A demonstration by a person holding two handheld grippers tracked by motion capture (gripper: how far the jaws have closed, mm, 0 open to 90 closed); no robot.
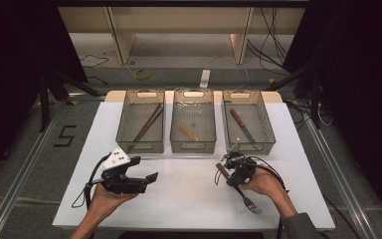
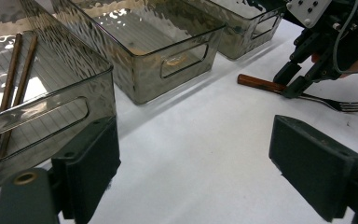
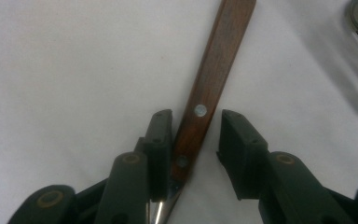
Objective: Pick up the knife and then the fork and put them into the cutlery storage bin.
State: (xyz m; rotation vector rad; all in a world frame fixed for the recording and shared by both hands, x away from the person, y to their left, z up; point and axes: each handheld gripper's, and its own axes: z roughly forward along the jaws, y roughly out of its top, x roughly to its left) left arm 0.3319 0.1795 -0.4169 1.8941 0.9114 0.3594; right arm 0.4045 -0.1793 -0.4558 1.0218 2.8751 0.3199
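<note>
The fork lies flat on the white table, its wooden handle pointing toward ten o'clock and its tines toward four o'clock in the high view, just in front of the right-hand bin. The right gripper is down over the handle, one jaw on either side of the wood. The jaw on the left of the right gripper view looks to be touching the handle, but a gap shows between the wood and the other jaw, so I judge the jaws are open around it, with no grip made and the fork resting on the table.

Beyond it stand three clear bins in a row at twelve o'clock. The left bin holds a pair of chopsticks, the middle bin a short wooden piece, and the right-hand bin a knife with a wooden handle. This looks like sorting cutlery into bins, and most of it seems done: three bins are filled, and the fork is the one loose piece on the table.

Left to do, as I read it: close on the handle, lift, and carry the fork into a bin.

The left gripper hovers at eight o'clock, jaws wide apart and empty, well away from the fork.
</note>
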